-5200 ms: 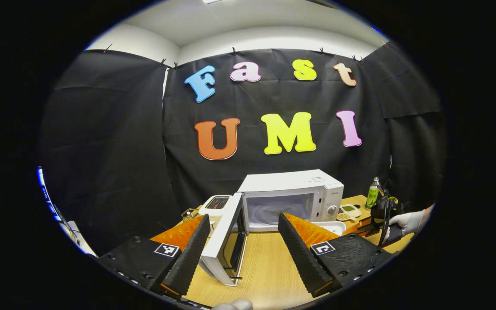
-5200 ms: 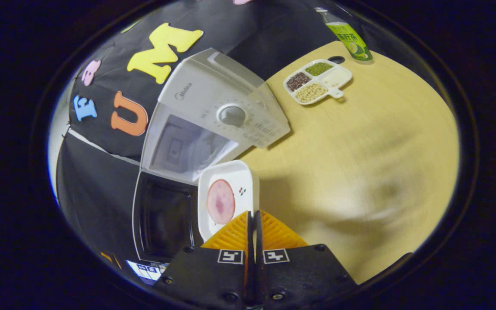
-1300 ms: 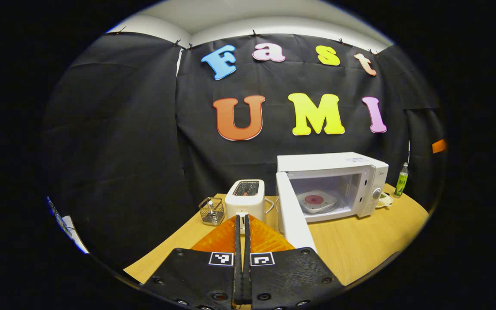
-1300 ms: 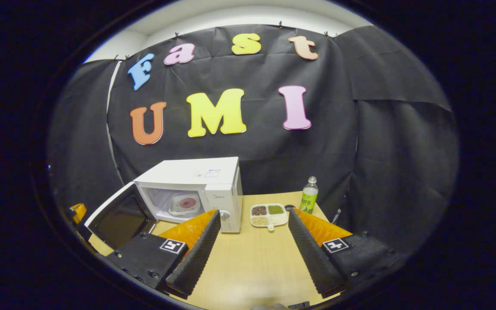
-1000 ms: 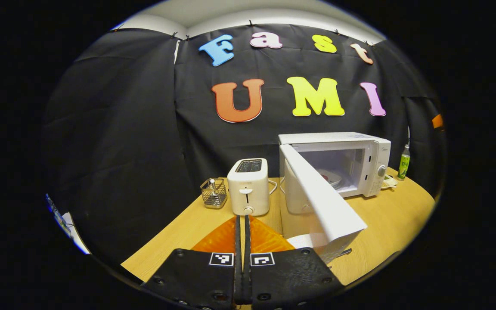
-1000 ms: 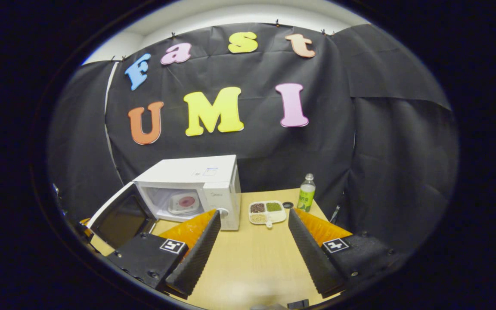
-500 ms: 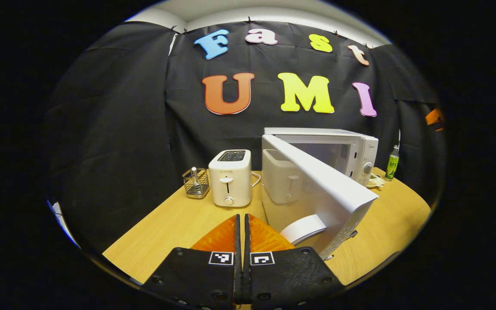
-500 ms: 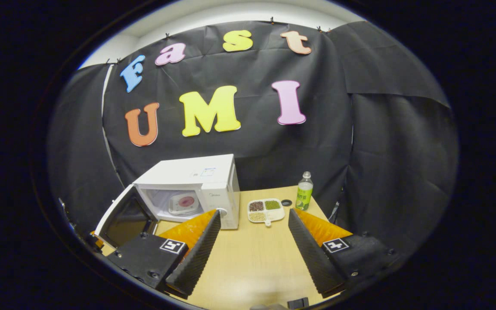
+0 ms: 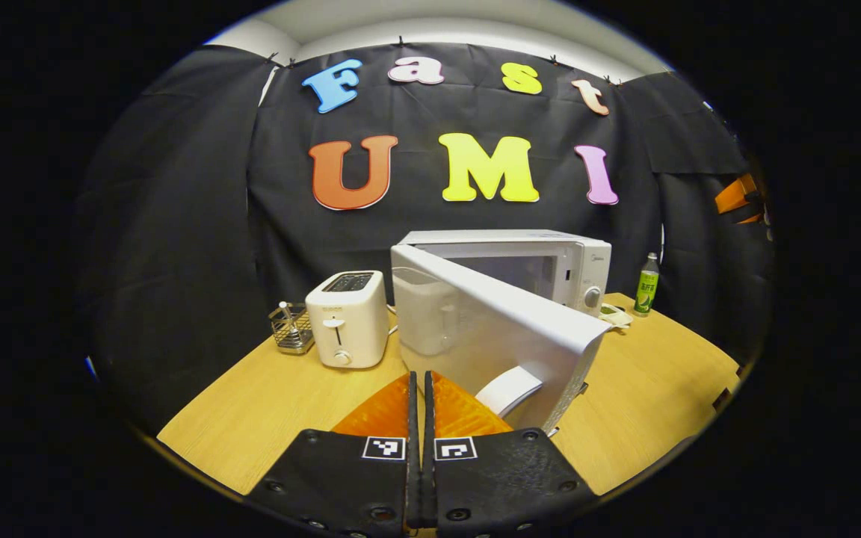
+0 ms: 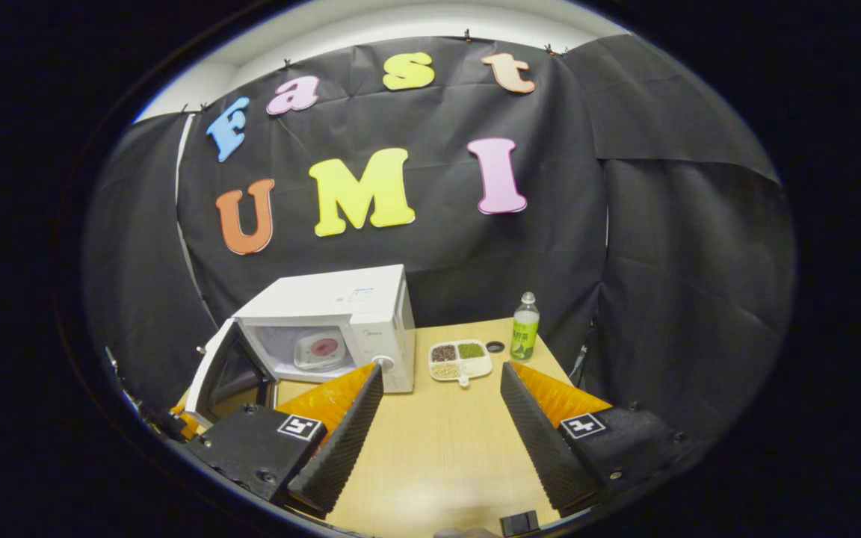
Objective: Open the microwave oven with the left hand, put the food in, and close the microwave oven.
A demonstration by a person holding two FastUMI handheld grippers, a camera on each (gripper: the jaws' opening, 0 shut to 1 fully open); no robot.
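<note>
Fingers: left gripper pressed together, empty, against the microwave door; right gripper spread wide, idle

Door half-swung; food plate inside microwave; risk: tips skid off the smooth panel, or a soft push leaves the door unlatched

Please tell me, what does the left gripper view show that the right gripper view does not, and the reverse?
Left gripper view: a white toaster, a wire basket, the white outer face of the microwave door with its handle, and the left gripper, jaws together.

Right gripper view: the plate of food inside the microwave, the door's dark inner side, and the right gripper, jaws apart.

Both: the microwave, its half-open door, the green bottle and the wooden table.
</note>
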